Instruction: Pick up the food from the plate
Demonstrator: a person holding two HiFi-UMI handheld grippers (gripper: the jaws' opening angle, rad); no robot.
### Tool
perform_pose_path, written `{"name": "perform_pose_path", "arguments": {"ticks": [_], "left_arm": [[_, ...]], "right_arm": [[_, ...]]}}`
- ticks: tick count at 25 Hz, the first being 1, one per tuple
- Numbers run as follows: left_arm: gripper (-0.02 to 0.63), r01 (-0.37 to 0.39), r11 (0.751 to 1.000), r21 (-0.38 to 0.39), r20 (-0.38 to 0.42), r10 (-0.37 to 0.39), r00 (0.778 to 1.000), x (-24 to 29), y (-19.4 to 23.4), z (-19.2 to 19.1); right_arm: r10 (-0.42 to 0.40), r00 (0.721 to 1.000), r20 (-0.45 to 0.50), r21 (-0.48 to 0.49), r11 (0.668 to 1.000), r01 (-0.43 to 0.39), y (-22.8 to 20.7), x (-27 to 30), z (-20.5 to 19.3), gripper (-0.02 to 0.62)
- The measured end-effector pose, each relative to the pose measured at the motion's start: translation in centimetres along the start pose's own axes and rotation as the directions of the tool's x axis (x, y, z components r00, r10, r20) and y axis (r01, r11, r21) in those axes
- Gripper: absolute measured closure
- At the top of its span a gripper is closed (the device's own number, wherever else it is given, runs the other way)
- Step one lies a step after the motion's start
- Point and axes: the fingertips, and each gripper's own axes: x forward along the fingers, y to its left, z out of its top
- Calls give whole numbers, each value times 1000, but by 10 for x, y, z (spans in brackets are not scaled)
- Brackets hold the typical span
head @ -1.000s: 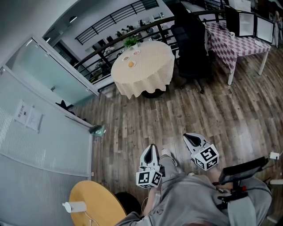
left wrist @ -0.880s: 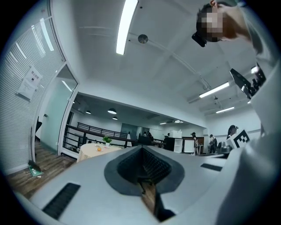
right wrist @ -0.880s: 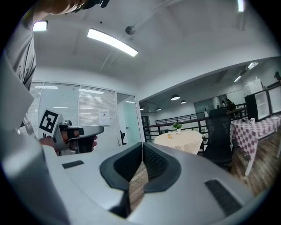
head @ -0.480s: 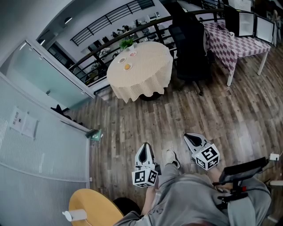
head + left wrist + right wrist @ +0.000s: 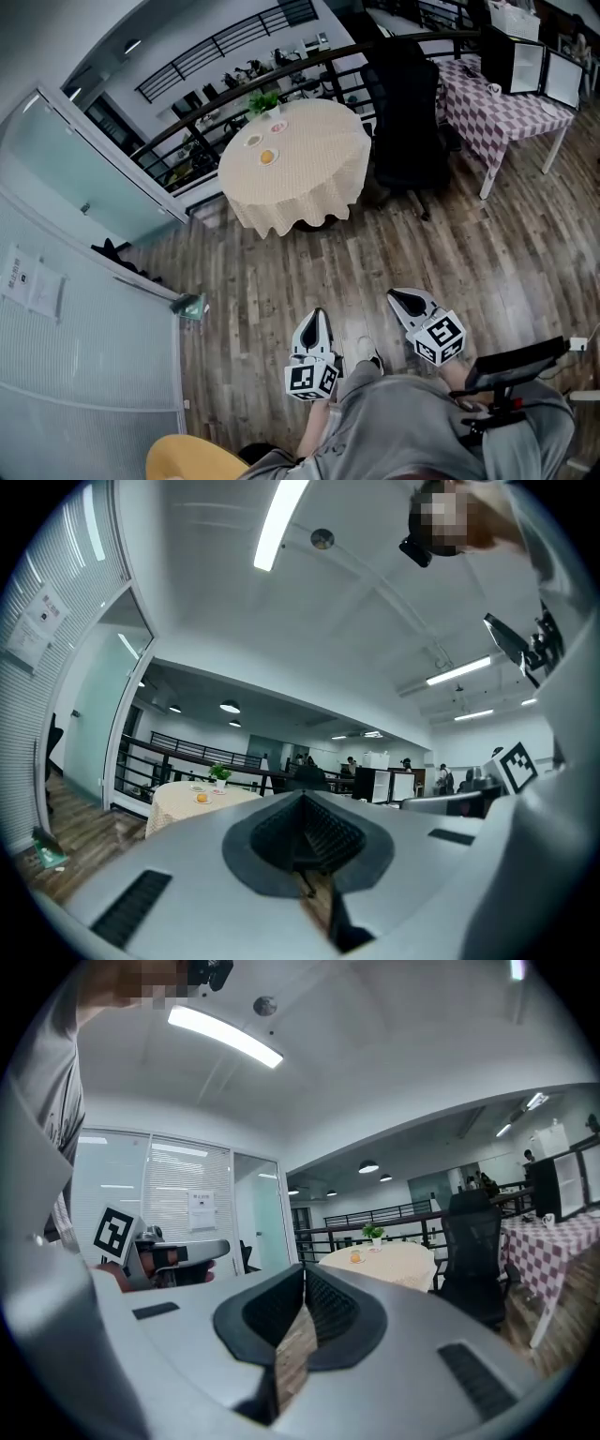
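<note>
An orange piece of food (image 5: 268,157) lies on a small plate on the round table with a cream cloth (image 5: 309,173), far ahead across the wooden floor. Two more small plates (image 5: 254,141) and a potted plant (image 5: 264,99) stand behind it. My left gripper (image 5: 319,315) and right gripper (image 5: 401,298) are held close to the person's body, both pointing level toward the table, shut and holding nothing. The left gripper view shows its shut jaws (image 5: 302,797) with the food (image 5: 201,798) small at the left. Over the right gripper's shut jaws (image 5: 305,1272), the food (image 5: 356,1257) appears far off.
A black office chair (image 5: 408,103) stands right of the round table, and a checkered-cloth table (image 5: 502,98) further right. A glass partition (image 5: 84,328) runs along the left, with a green object (image 5: 190,304) at its foot. A yellow round table (image 5: 192,461) is at the bottom left. Black railing backs the table.
The person has walked toward the cream table, which now sits lower and nearer in the head view. The yellow table has slid toward the bottom edge. Both grippers stay shut.
</note>
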Motion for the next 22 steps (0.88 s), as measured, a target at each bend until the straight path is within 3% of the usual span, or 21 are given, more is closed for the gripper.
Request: {"name": "perform_pose_path", "arguments": {"ticks": [10,17,22], "left_arm": [[597,54,998,-13,-19,-55,998,88,86,3],[597,49,999,6,-25,-48,999,115,157,6],[597,70,997,21,-22,-70,997,128,180,4]], "right_arm": [[-18,999,-29,-17,1000,18,-10,121,23,580],[-38,997,-72,-14,999,37,-12,176,18,580],[-57,996,-71,-28,998,55,-19,203,23,580]]}}
